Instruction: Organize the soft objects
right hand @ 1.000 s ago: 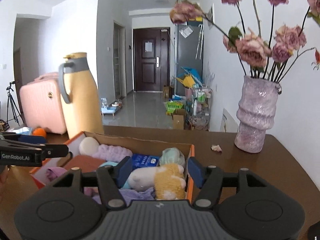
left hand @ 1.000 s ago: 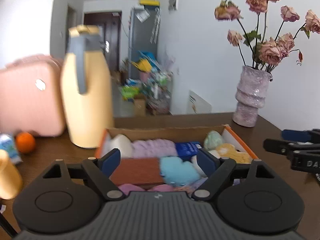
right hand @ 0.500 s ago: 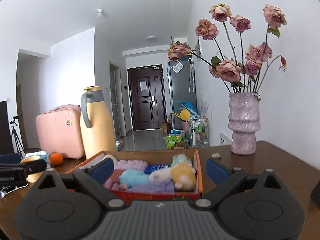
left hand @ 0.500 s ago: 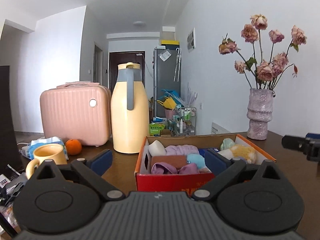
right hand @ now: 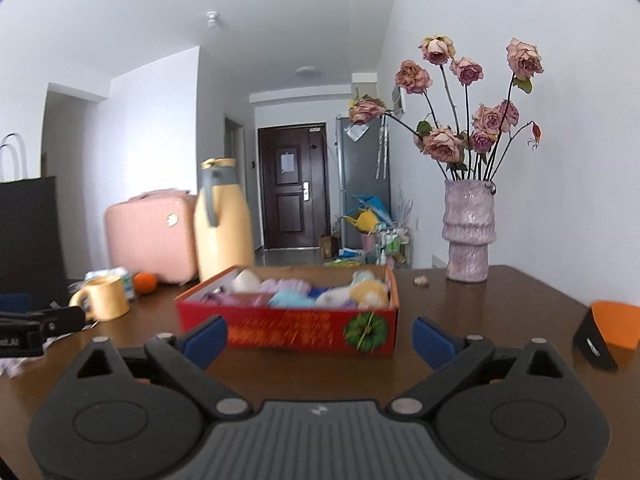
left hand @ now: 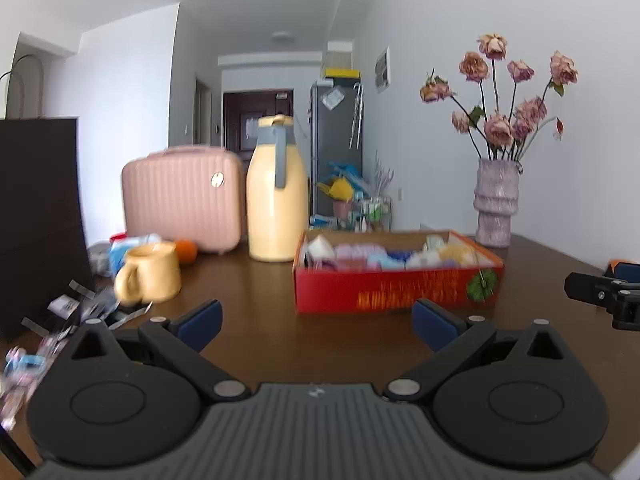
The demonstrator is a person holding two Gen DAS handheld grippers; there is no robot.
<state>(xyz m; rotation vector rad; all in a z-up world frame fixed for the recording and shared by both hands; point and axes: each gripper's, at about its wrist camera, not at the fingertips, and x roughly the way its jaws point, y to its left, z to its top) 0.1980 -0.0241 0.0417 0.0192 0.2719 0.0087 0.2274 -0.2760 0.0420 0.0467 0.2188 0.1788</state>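
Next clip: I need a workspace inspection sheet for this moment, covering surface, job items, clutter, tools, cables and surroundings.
Surface: dark wooden table, bare in front of the box.
Job's things: red cardboard box holding pastel soft items, blurred.
Clutter: yellow mug, orange, cream jug, pink case, vase of dried roses, orange-black object, wrappers at left edge.
Tools: left tool open, empty, jaws have just been opening; right tool open, empty, jaws opened within the last second.
Cables: nothing seen.
Surroundings: black paper bag, hallway with dark door, grey fridge.
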